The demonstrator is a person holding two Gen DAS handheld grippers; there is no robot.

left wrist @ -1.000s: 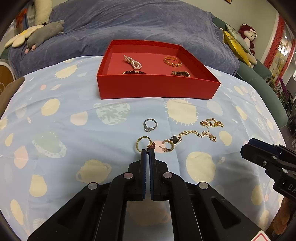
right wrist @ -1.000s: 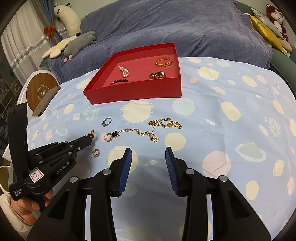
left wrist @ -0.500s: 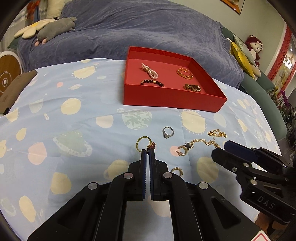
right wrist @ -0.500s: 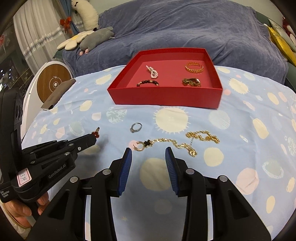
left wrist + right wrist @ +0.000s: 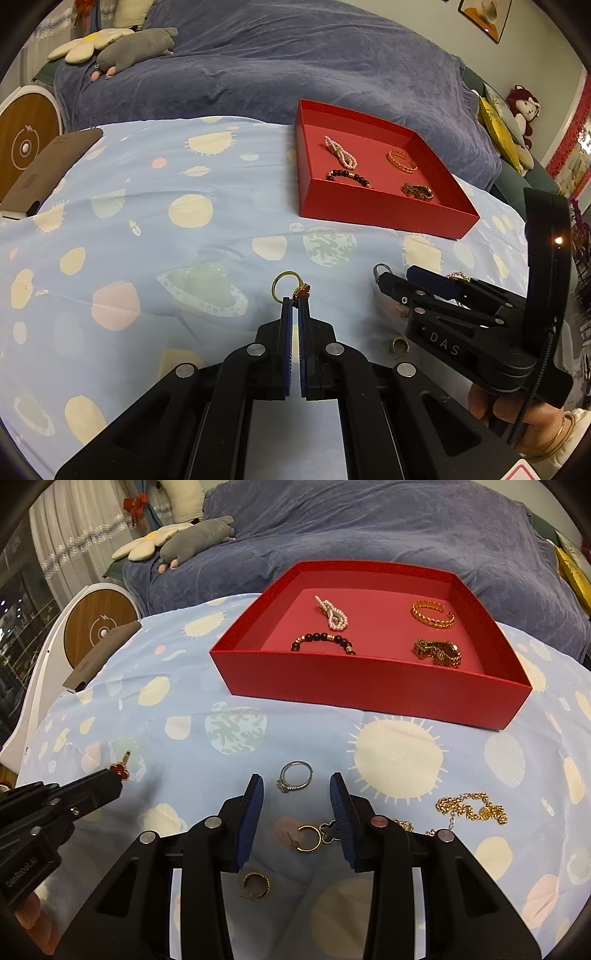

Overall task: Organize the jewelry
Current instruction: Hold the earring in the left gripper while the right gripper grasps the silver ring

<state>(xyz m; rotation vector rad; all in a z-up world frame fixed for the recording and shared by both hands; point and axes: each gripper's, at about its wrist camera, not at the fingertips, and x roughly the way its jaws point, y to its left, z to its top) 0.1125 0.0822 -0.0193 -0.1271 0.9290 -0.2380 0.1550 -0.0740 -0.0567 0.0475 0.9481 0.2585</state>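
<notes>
Clearly the left tongs [image 5: 294,301] are clamped on a gold hoop earring [image 5: 286,286] above the table [image 5: 147,229]; carry it level to the red tray [image 5: 384,210] and release low. Right tongs [image 5: 297,808] hang apart over the silver ring [image 5: 295,775].

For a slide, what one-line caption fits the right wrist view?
Open right gripper hovers over a silver ring on the planet-print cloth; the left gripper holds a red-clover gold earring.

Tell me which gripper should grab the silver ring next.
Right. The right gripper is open with the silver ring just ahead of its fingertips, while the left gripper is shut on a gold hoop earring.
</notes>
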